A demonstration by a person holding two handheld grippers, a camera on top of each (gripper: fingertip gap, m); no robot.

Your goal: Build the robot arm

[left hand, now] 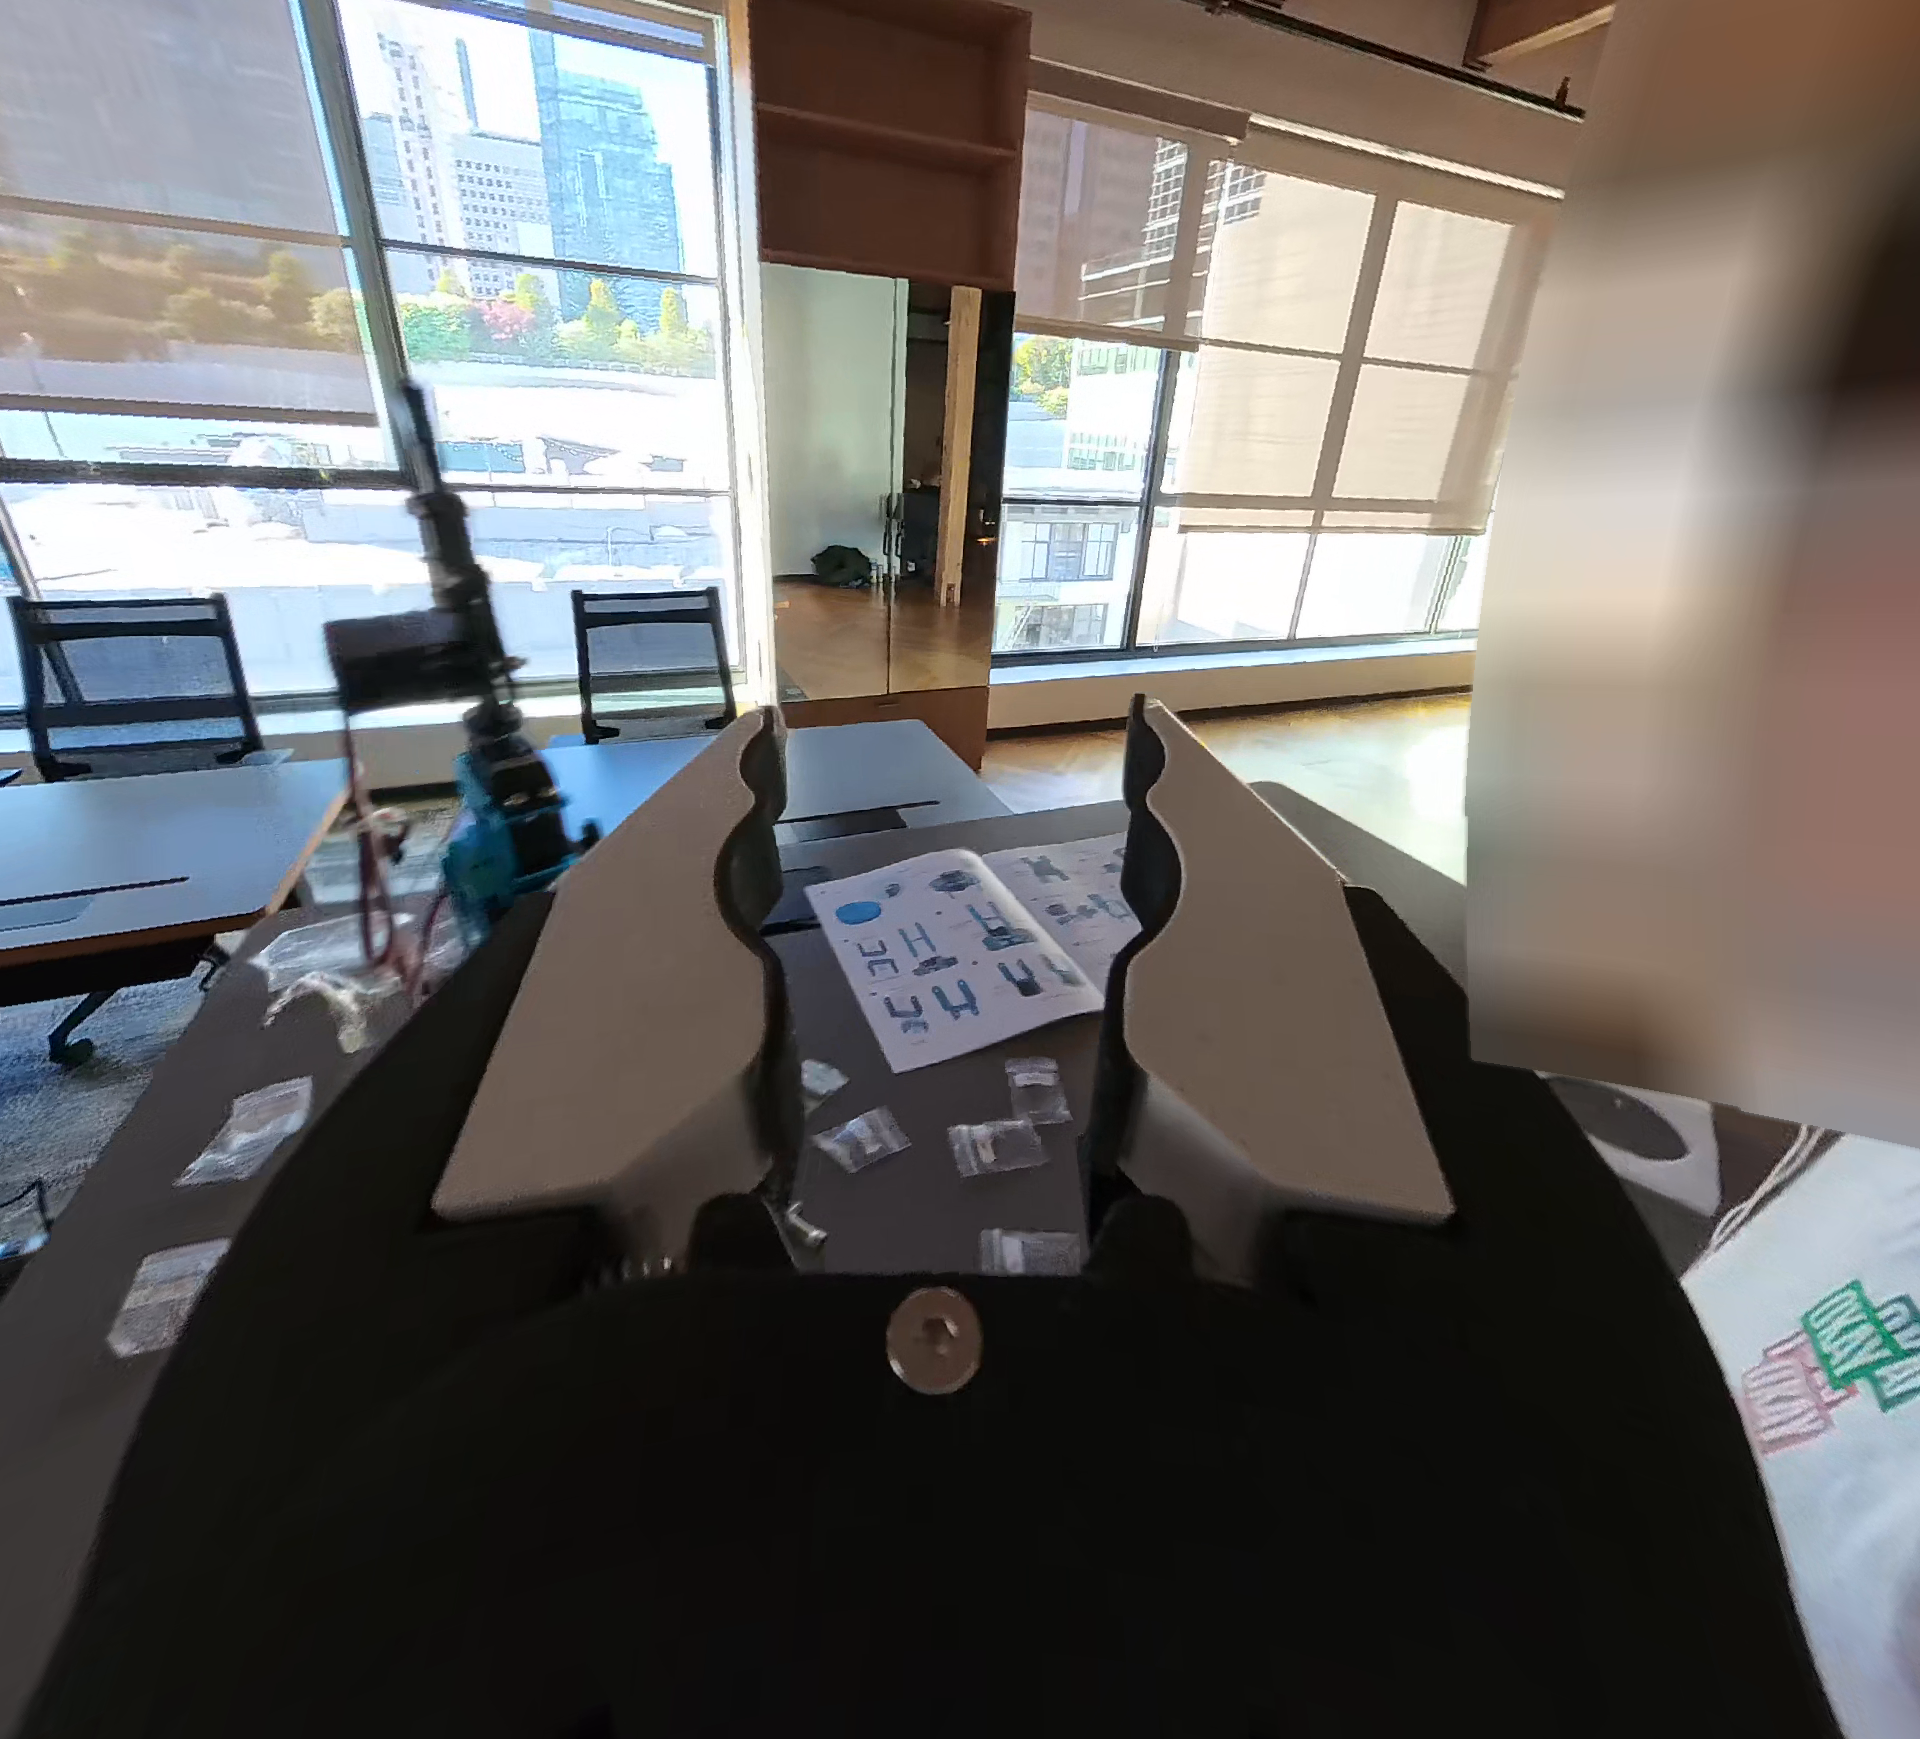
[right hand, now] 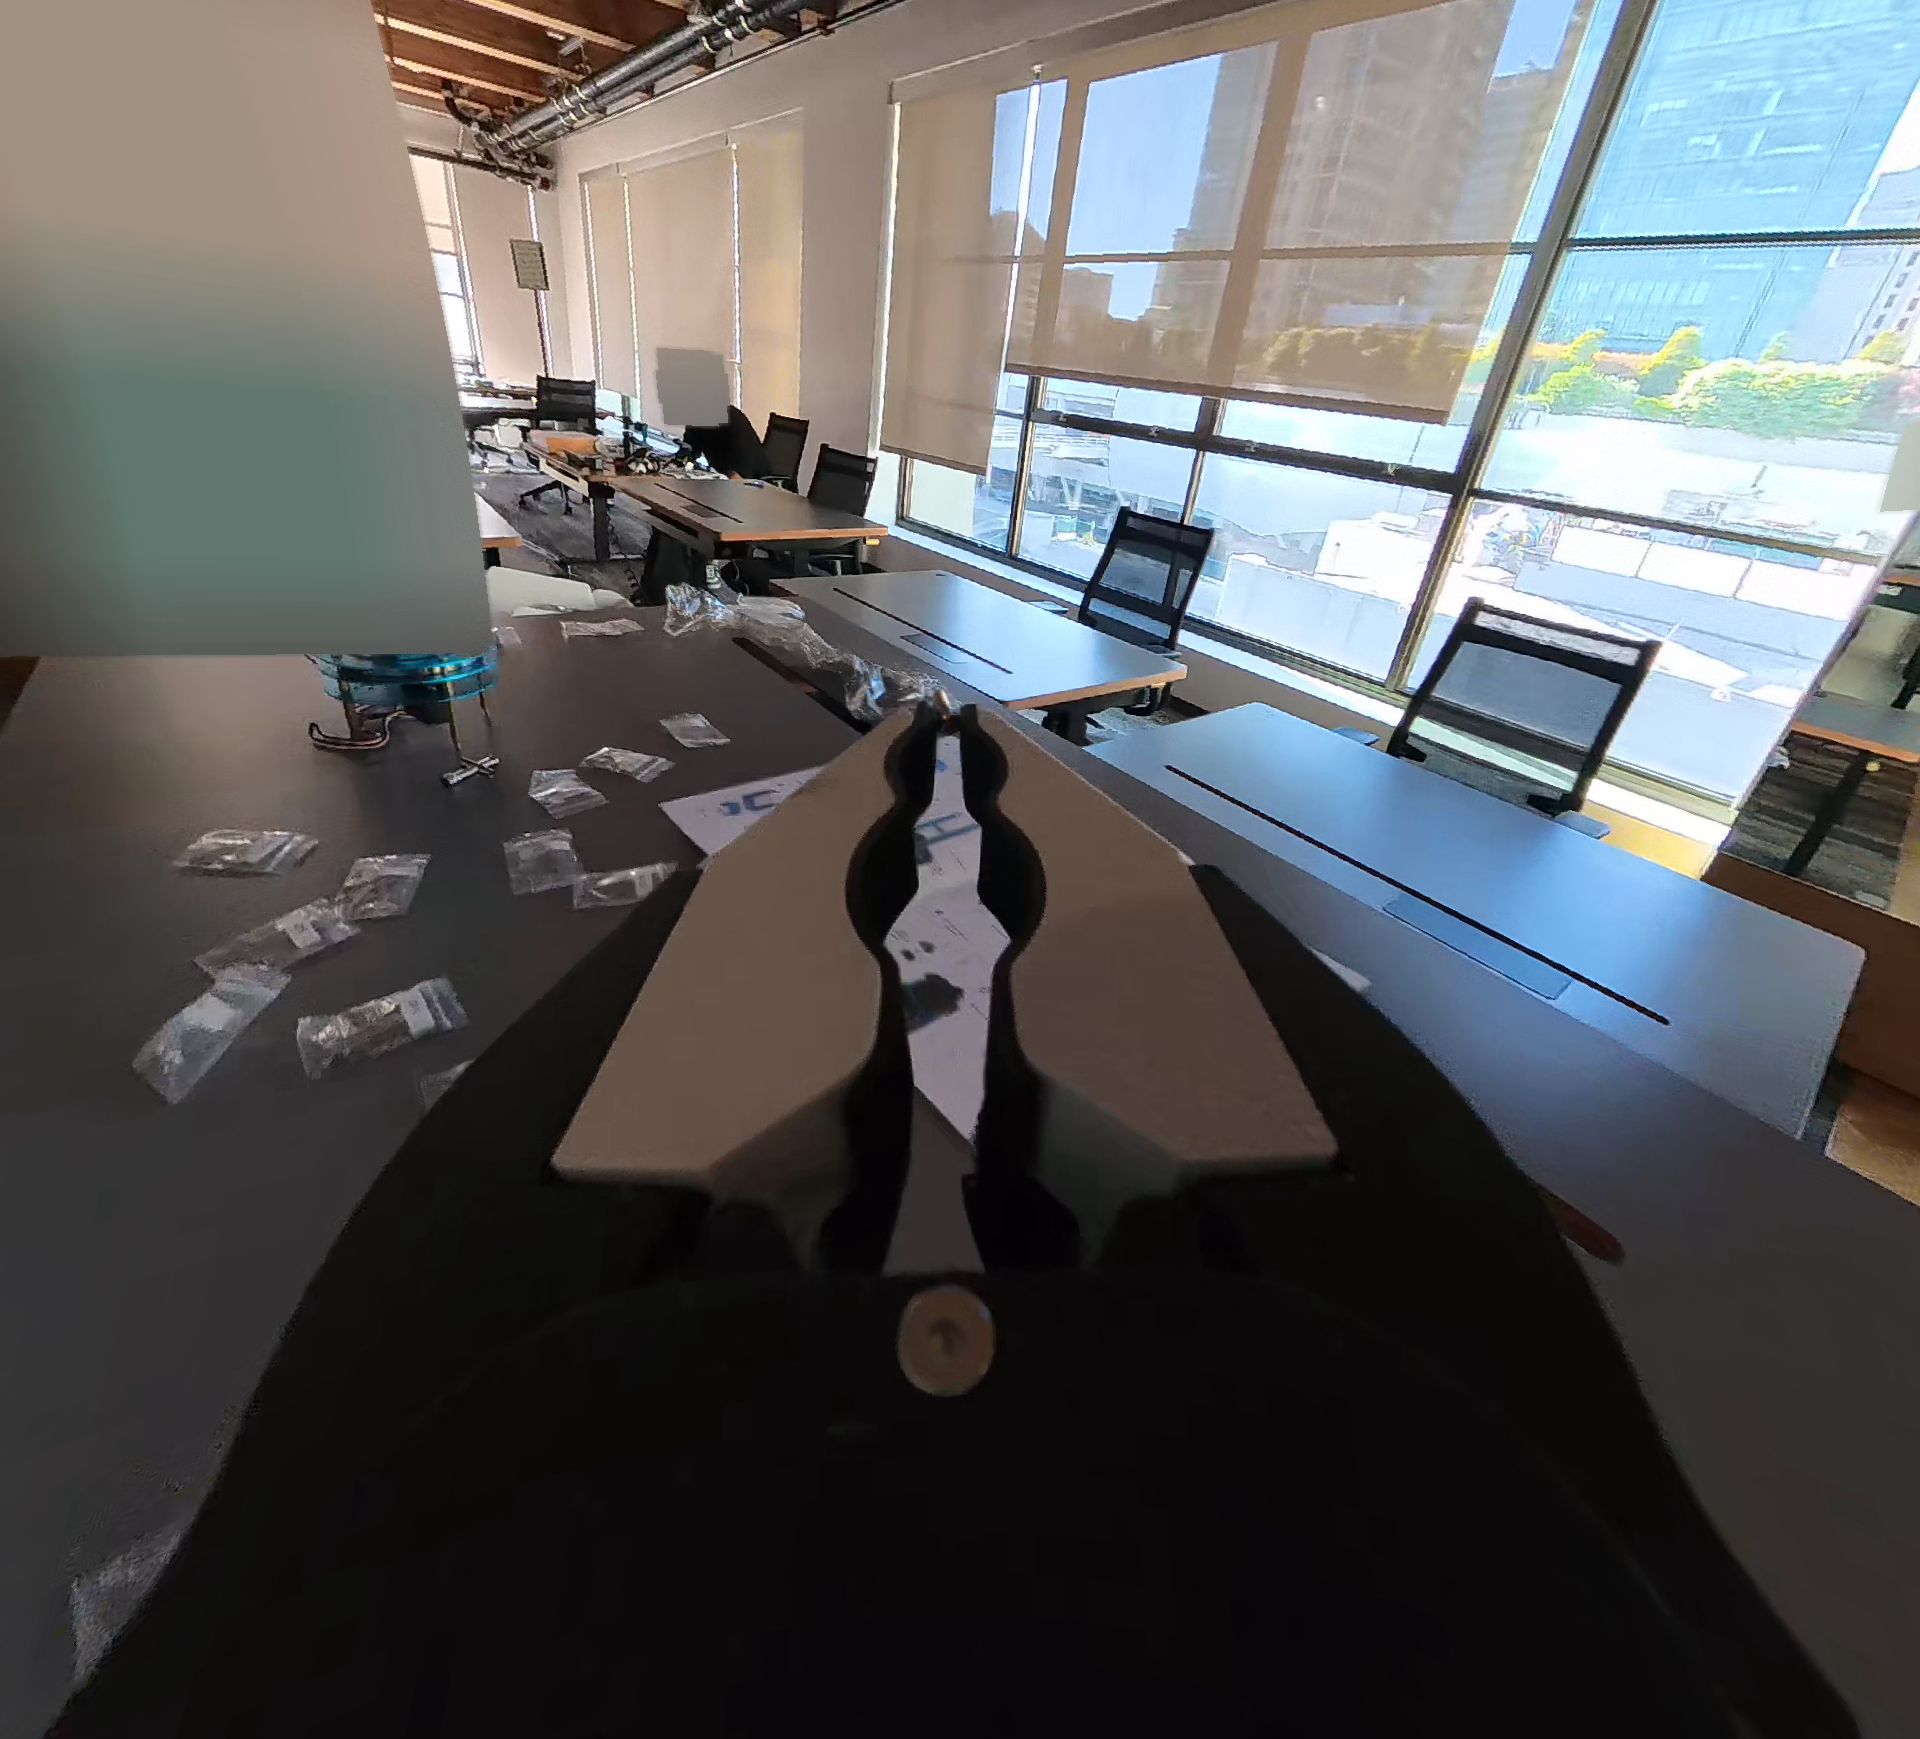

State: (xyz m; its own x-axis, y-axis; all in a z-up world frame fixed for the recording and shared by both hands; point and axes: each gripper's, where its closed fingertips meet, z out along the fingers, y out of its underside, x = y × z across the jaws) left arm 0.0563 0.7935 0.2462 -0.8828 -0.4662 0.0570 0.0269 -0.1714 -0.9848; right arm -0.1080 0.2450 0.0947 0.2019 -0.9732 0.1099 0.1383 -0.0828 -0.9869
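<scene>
Left wrist view: sits behind the left gripper (left hand: 951, 759), raised above the dark table (left hand: 1351, 842), looking level along it toward the windows (left hand: 530, 318) and the wooden shelf (left hand: 883, 120)
Right wrist view: sits behind the right gripper (right hand: 943, 715), close above the same table (right hand: 312, 1170), facing down the long room with the windows (right hand: 1558, 339) on its right side
Shared: the table top, the open booklet (left hand: 956, 951) (right hand: 727, 811), the scattered clear bags (left hand: 997, 1147) (right hand: 379, 1024), the blue device (left hand: 499, 848) (right hand: 405, 676)
</scene>
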